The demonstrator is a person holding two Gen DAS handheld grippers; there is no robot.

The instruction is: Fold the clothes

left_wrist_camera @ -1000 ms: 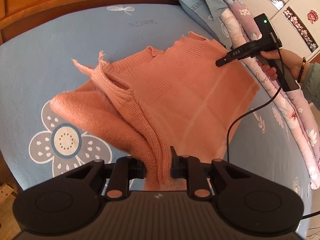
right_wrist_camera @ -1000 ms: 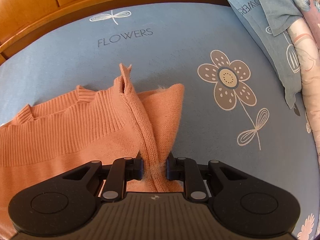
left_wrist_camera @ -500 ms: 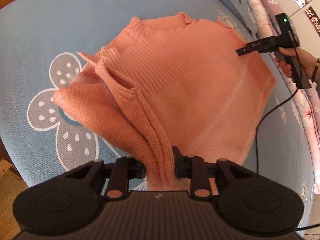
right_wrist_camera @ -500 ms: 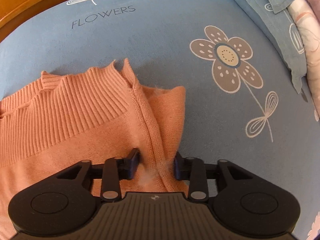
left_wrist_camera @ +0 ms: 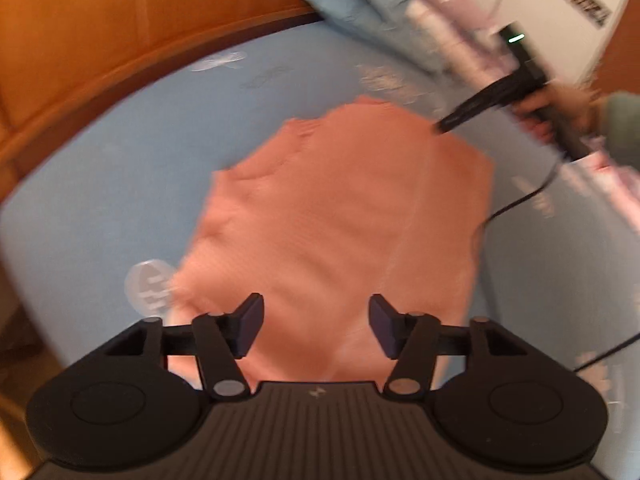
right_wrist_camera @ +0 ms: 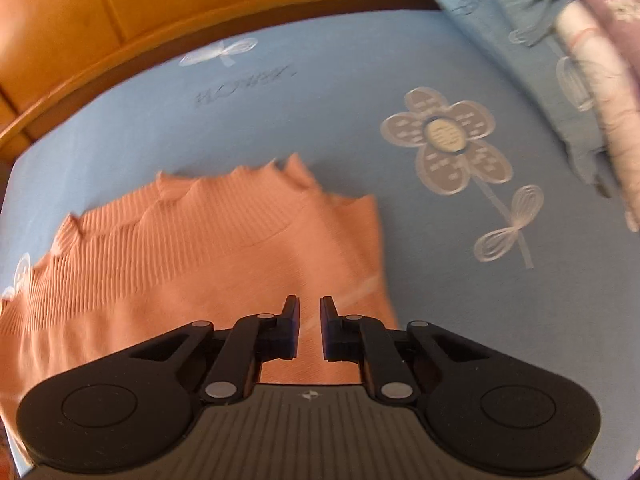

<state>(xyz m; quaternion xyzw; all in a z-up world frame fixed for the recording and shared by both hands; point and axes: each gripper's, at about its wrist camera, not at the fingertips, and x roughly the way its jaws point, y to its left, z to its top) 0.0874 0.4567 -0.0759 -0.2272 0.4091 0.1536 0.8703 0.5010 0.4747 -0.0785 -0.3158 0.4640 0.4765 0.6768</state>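
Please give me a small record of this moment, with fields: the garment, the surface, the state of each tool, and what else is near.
garment: salmon-pink knit sweater, lying flat, ribbed edge toward the headboard
surface: blue bedsheet with flower print
left tool: open wide, nothing between its fingers, above the sweater
right tool: open with a narrow gap, nothing held, above the sweater's right part
nearby: wooden headboard; blue pillow at right

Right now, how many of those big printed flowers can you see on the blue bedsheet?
2. One full flower lies right of the orange sweater in the right wrist view. Another flower peeks out at the sweater's left edge in the left view. More may be hidden.
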